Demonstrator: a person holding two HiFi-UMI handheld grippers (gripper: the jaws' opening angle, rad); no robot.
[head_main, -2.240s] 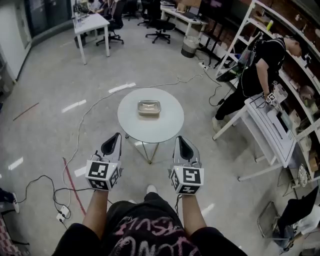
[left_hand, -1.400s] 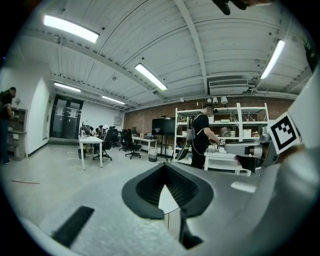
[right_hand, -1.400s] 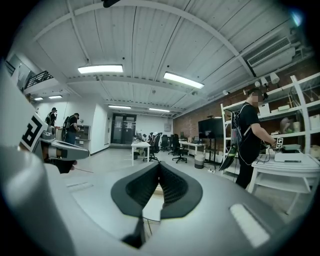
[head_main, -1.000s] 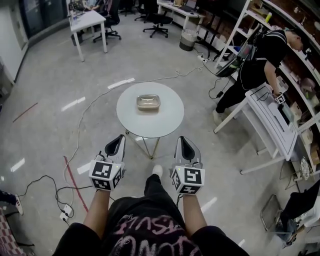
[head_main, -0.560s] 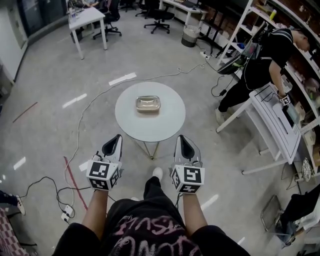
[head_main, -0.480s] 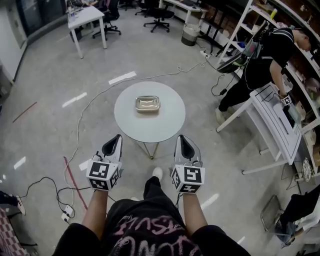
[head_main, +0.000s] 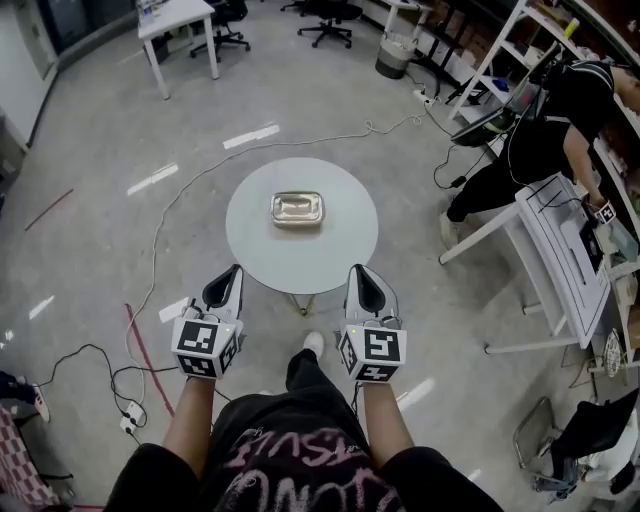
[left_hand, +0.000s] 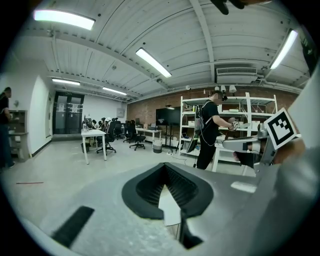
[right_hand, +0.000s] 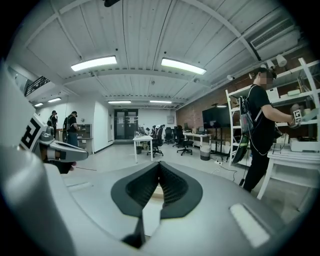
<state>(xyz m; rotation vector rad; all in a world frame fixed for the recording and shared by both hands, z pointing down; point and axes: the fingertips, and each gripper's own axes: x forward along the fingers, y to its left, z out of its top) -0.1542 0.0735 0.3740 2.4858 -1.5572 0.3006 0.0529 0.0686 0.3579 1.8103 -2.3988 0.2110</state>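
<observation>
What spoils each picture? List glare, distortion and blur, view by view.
Head view: wide-angle bend toward the edges; ceiling-light glare streaks on the polished floor; the round table is sharp. Left gripper view: fisheye circle with black corners, ceiling strip light blown out, left hand-held gripper soft up close. Right gripper view: same fisheye, bright strip lights, right hand-held gripper soft too.

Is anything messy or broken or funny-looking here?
Nothing is spilled or broken. The metal tray sits flat near the middle of the round table. The only untidy thing is a loose cable snaking across the floor beside the table. The left gripper and right gripper have their jaws together, holding nothing.
</observation>
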